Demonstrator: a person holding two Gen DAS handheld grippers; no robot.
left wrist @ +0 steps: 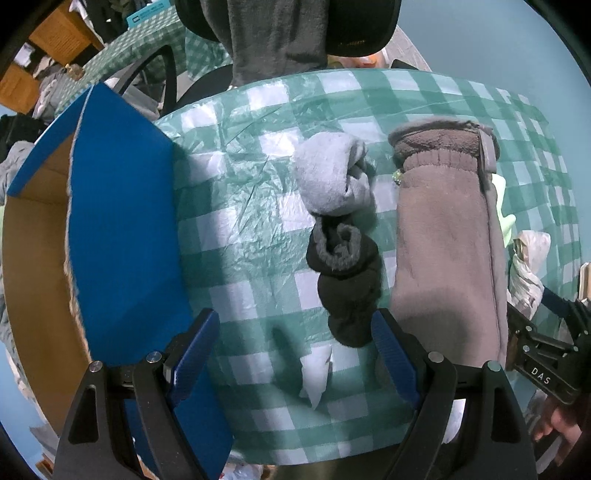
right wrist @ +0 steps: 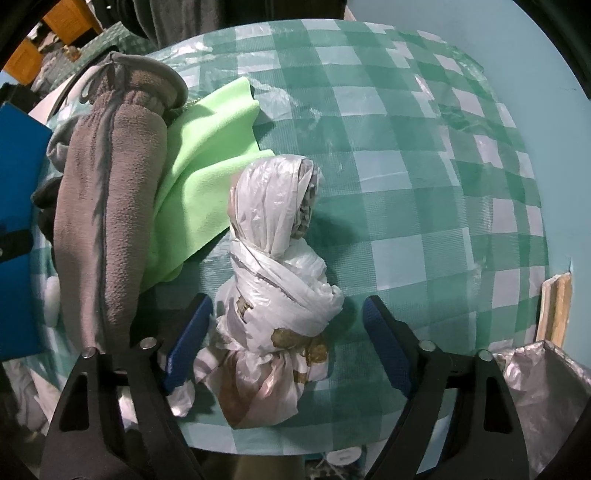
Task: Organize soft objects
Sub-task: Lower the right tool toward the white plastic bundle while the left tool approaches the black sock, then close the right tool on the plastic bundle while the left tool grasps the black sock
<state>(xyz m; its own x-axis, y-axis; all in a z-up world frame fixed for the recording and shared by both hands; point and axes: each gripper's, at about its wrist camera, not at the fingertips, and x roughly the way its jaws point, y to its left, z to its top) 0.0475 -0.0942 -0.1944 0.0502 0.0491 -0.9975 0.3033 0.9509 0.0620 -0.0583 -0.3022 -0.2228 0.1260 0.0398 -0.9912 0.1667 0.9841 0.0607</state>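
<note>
In the left wrist view, a black rolled sock (left wrist: 347, 295) and a light grey rolled sock (left wrist: 332, 177) lie on the green checked tablecloth (left wrist: 251, 221). A long brown fleece pouch (left wrist: 447, 251) lies to their right. My left gripper (left wrist: 295, 354) is open and empty, with the black sock's near end just beyond its right finger. In the right wrist view, my right gripper (right wrist: 284, 336) is open around the lower end of a knotted white plastic bag (right wrist: 280, 273). The brown pouch (right wrist: 107, 206) and a lime green cloth (right wrist: 207, 162) lie to the left.
An open blue cardboard box (left wrist: 122, 236) stands at the table's left. A bin lined with grey plastic (right wrist: 539, 384) sits at the lower right beside the table. A chair with a grey garment (left wrist: 277, 33) stands behind the table.
</note>
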